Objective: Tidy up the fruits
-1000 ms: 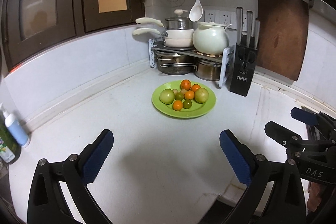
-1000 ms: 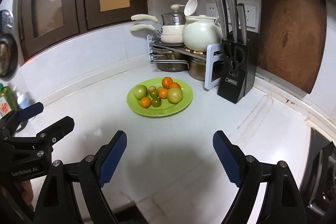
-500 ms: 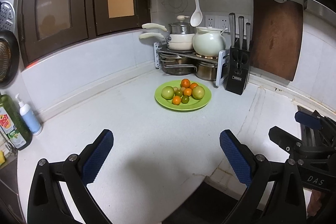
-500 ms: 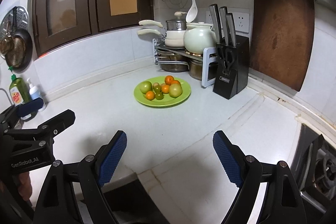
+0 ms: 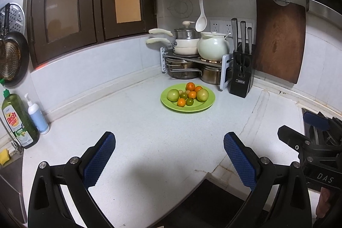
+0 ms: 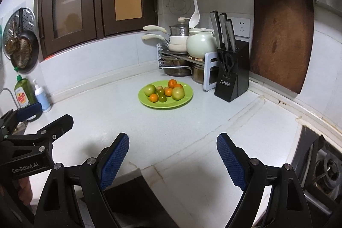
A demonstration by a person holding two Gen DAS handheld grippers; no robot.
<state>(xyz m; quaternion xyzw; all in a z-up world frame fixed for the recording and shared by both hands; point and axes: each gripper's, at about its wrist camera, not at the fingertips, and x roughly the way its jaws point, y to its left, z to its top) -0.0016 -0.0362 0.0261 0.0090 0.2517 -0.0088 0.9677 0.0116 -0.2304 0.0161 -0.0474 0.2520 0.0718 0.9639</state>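
Both grippers hang side by side over the near edge of the white counter, tilted a bit downward toward the far corner. The left gripper has its blue pads spread wide with nothing between them, just bare counter. Same deal with the right gripper: jaws apart, holding nothing. Each one pokes into the other's view at the side, so they're pretty close together.

The fruit is well away from both, piled on a green plate toward the far corner: a couple of big green ones, some small oranges, a few little green ones. Just behind the plate is a pot rack, and to its right a black knife block. Soap bottles stand far left.
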